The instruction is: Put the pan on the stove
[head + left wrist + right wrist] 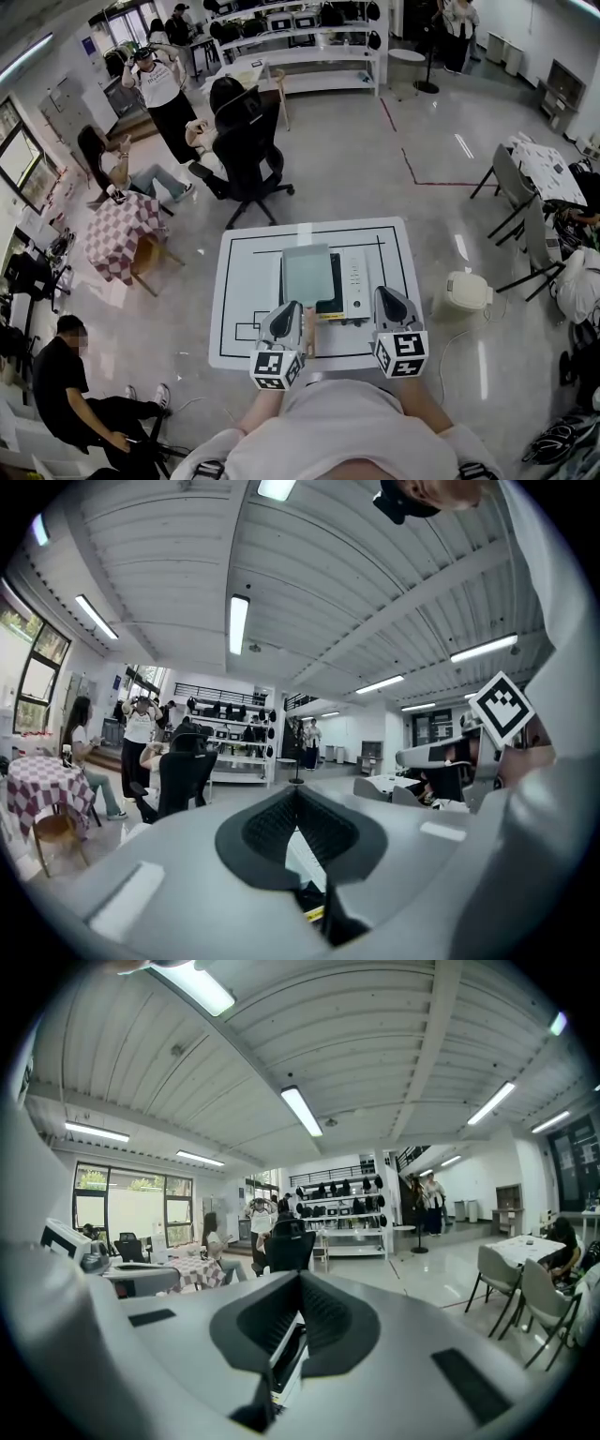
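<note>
A flat stove (319, 279) with a pale square top and a white control strip on its right lies in the middle of the white table (239, 309). I cannot pick out a pan in any view. My left gripper (292, 309) is held at the stove's near left corner, shut with nothing in it (298, 791). At the stove's near right corner my right gripper (382, 294) is also shut and empty (300, 1277). Both point across the table and slightly upward. Only a thin strip of the stove (284, 1358) shows under the closed jaws.
Black lines mark the table top. A black office chair (246, 155) with a seated person stands beyond the far edge. A checkered small table (122, 234) is at the left, a white bin (466, 292) on the floor at the right, and folding chairs (514, 192) farther right.
</note>
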Demonstrator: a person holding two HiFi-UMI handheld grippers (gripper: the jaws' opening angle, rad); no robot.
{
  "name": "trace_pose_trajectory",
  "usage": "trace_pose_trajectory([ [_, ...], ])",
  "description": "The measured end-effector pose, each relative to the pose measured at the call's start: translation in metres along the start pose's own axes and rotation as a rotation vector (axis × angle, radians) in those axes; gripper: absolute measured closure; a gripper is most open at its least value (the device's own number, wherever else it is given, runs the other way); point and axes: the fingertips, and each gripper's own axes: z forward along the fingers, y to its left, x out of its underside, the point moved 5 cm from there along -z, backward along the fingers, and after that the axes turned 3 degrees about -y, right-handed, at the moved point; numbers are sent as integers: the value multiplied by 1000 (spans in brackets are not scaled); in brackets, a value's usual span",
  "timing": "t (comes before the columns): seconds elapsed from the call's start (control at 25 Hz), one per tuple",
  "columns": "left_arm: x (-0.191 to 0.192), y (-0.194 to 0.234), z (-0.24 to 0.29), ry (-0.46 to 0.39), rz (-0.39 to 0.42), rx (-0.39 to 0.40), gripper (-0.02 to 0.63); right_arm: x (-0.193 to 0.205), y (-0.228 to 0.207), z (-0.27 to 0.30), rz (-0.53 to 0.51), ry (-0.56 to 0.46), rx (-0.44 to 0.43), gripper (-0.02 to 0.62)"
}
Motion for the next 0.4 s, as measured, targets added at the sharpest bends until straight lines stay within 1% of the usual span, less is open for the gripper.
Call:
trace_pose_trajectory([
  [0.12,2,0,0,-16,-32,17,595,1,0,1,0,-2,-5,588],
  [0.4,4,2,0,10,-34,0,595,-2,-1,1,5,-3,-5,588],
])
